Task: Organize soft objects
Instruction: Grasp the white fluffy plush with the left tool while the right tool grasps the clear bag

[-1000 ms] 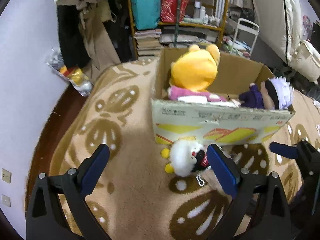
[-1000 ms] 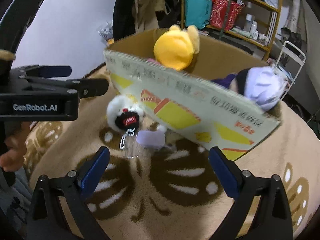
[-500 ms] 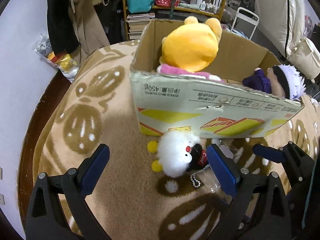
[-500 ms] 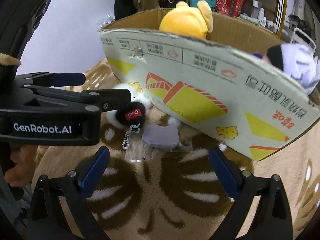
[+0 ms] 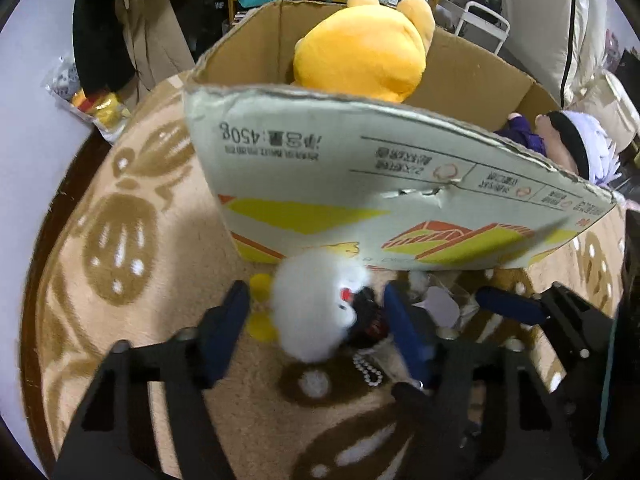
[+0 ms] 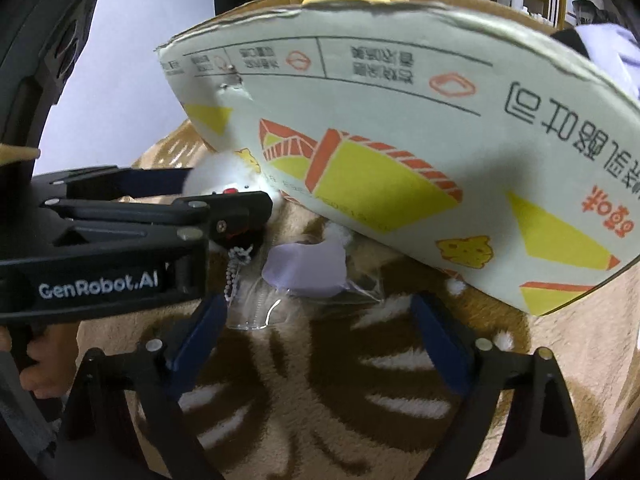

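A white fluffy plush [image 5: 316,308] with a black face, yellow feet and a bead chain lies on the patterned rug against the cardboard box [image 5: 360,184]. My left gripper [image 5: 316,304] straddles it. Its jaws are closing with the plush between them, and the pads are close to its sides without visibly squeezing. Seen from the right wrist, that gripper [image 6: 240,208] covers the plush [image 6: 216,176]. My right gripper [image 6: 322,314] is open and closing slightly. A small lilac soft piece [image 6: 304,268] in clear wrap lies just ahead of its tips, untouched.
The box [image 6: 400,120] holds a big yellow bear [image 5: 364,52] and a white-haired doll in purple [image 5: 568,144]. Its front wall looms close over both grippers. Behind it stand shelves, hanging clothes [image 5: 120,40] and a white wall at left. A hand [image 6: 36,360] grips the left handle.
Both grippers have come down and closer to the box front. The left jaws have narrowed from wide open to just around the white plush. The right jaws narrowed slightly.
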`<control>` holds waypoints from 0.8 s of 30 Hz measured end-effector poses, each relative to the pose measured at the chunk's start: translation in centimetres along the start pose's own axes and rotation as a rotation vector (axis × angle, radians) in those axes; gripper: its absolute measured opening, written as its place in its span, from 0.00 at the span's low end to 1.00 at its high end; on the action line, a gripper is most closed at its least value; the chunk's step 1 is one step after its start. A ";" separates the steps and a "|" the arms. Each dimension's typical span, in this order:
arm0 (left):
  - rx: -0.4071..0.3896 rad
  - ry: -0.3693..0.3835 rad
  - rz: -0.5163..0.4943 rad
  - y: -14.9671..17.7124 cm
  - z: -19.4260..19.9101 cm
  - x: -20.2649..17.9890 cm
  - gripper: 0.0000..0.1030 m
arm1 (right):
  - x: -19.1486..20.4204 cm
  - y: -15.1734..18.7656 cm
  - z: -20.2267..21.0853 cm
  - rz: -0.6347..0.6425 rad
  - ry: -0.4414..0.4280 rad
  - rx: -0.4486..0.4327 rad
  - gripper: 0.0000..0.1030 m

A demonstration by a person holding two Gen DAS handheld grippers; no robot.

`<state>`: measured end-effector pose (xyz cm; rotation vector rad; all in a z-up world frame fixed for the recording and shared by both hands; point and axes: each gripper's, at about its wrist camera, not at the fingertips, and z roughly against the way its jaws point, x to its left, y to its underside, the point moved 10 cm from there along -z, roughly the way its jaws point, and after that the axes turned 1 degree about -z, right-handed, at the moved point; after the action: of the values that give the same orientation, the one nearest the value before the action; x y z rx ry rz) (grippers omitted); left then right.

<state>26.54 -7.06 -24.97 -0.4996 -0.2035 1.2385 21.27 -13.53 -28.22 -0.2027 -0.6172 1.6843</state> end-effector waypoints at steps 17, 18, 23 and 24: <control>0.008 0.011 0.000 1.3 1.2 0.8 0.35 | 0.6 -0.2 -1.1 0.003 0.041 0.006 0.81; 0.006 0.011 0.007 1.4 1.4 1.0 0.35 | 0.5 -0.2 -1.0 0.000 0.042 0.006 0.79; -0.001 -0.011 0.026 1.8 2.0 1.6 0.35 | 0.8 -0.1 -0.7 0.007 0.045 0.003 0.78; -0.004 -0.020 0.029 1.9 2.2 1.6 0.35 | 0.9 -0.1 -0.7 0.008 0.045 0.003 0.78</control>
<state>24.49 -4.52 -24.11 -0.4947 -0.2163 1.2721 21.45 -12.44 -28.57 -0.2407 -0.5808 1.6843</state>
